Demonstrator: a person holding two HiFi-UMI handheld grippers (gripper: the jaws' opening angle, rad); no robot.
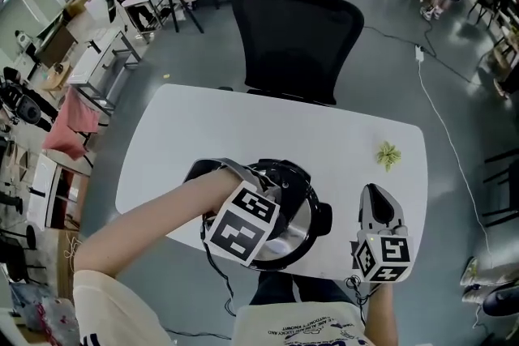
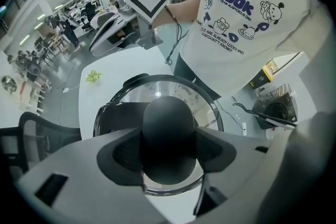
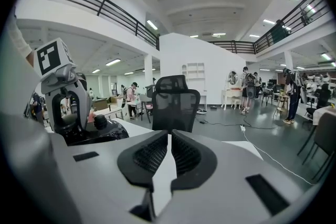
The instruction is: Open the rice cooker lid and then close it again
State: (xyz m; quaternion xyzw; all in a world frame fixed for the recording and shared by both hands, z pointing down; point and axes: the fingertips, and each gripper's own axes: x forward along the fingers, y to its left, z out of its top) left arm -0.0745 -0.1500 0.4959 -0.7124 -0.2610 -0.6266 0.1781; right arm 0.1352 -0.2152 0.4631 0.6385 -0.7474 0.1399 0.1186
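rice cooker [image 1: 302, 211] on table [image 1: 203, 134] front edge | chair [image 1: 296, 28] behind table | right hand-held gripper [image 1: 375, 190] right of cooker

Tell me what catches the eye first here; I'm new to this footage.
The left hand-held gripper points straight down, shut on the black knob of the glass lid on the rice cooker, at the white table's near edge. To the cooker's right, the right hand-held gripper is shut and empty. A black office chair stands behind the table.
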